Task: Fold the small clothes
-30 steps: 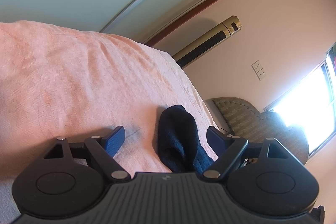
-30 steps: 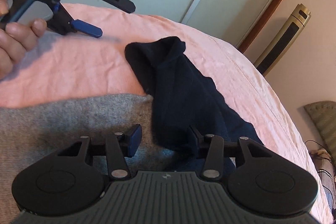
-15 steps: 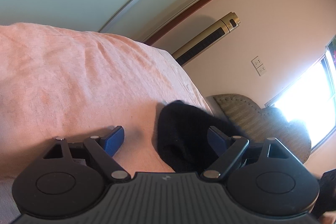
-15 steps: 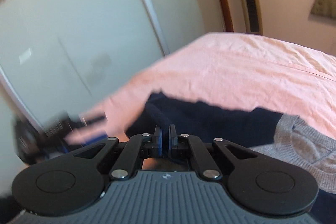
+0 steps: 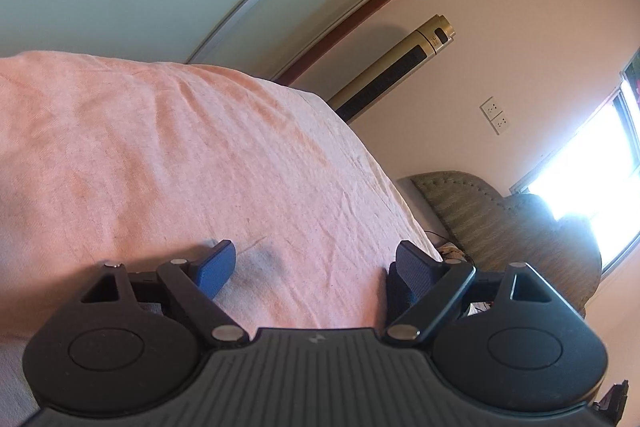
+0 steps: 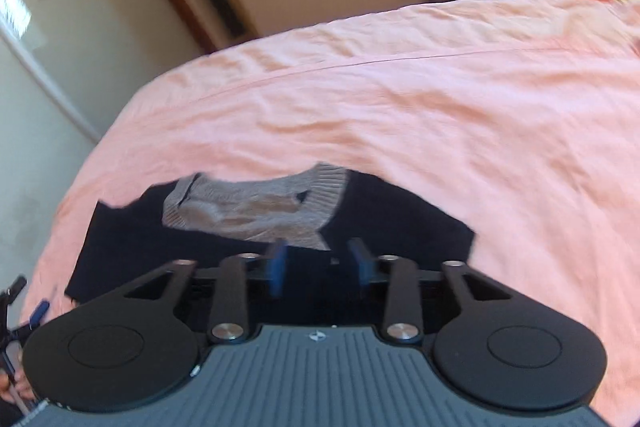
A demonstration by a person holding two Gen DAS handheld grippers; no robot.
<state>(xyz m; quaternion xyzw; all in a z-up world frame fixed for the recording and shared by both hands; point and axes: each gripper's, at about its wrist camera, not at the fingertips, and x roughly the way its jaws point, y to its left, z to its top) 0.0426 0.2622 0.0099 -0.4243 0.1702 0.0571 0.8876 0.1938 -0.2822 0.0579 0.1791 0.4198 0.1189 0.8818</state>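
Right hand-held gripper (image 6: 320, 263) tilts down over dark garment (image 6: 120, 239) — jaws opening.

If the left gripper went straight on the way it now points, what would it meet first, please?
Most likely the pink bedsheet: the left gripper tilts down towards it, jaws wide open and empty, with only bare sheet ahead. How far off is hard to judge.

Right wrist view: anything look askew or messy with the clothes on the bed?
Yes. The dark garment lies rumpled with a ragged edge, and a grey knit piece sits bunched on top of it instead of flat. The right gripper is opening just above the dark cloth, pinching nothing. The pink sheet is only wrinkled.
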